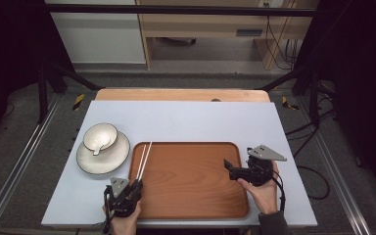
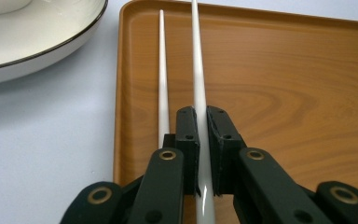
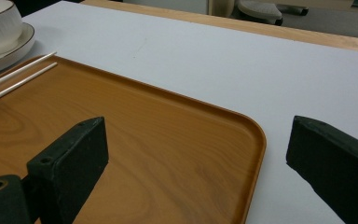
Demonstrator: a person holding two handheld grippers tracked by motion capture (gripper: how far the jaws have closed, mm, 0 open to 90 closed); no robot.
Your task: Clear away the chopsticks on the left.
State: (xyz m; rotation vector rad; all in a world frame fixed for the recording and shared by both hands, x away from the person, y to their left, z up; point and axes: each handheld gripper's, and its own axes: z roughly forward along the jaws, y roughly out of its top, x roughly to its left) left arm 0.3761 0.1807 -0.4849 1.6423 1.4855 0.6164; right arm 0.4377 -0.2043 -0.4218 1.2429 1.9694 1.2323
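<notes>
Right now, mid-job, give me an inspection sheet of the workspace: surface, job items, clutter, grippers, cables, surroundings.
Surface: pale mat over wooden table.
Job's things: wooden tray; two white chopsticks at its left edge; bowl on plate beside the tray.
Clutter: nothing seen.
Grippers: left hand-held gripper shut on one chopstick; right hand-held gripper open over tray's right edge.
Cables: black cables on floor at right.
Surroundings: dark frame, furniture beyond.

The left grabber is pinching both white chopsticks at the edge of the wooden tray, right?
Not quite. The left gripper pinches just one chopstick. The other chopstick lies outside the jaws, beside them. The left gripper view shows this. The rest is right: both are white and lie along the wooden tray edge.
</notes>
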